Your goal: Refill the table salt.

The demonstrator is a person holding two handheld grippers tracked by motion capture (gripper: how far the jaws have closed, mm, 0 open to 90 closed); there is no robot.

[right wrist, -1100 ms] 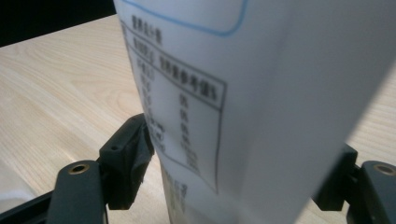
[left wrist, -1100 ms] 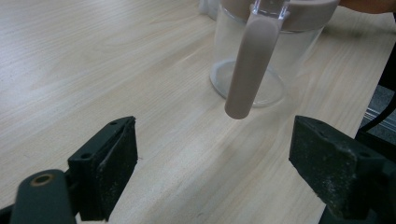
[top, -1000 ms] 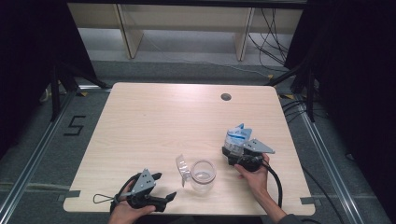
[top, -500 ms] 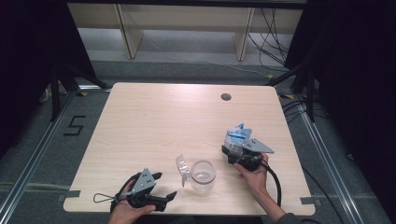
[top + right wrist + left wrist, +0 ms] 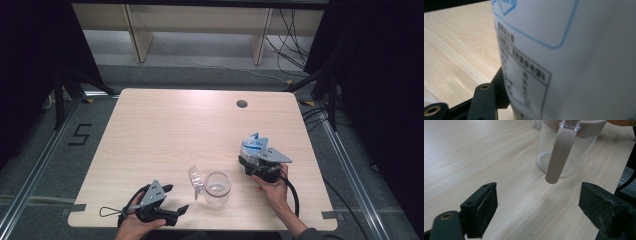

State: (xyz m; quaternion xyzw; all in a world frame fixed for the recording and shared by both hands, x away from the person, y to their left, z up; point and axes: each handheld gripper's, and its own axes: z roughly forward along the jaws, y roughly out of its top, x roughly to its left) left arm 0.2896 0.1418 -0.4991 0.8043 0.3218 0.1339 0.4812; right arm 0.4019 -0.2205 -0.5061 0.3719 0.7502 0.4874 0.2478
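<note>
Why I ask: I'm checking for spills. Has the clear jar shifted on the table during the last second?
No. In the high view the clear jar stands at the same spot relative to the table's near edge and the dark hole.

- Left gripper: black jaws wide apart, low over the pale wooden table.
- Clear plastic jar with beige hanging strap stands beyond, untouched.

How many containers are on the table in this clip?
2: a clear jar with its lid hinged open near the front edge, and a white-and-blue pouch clamped in the right gripper to its right.
</note>
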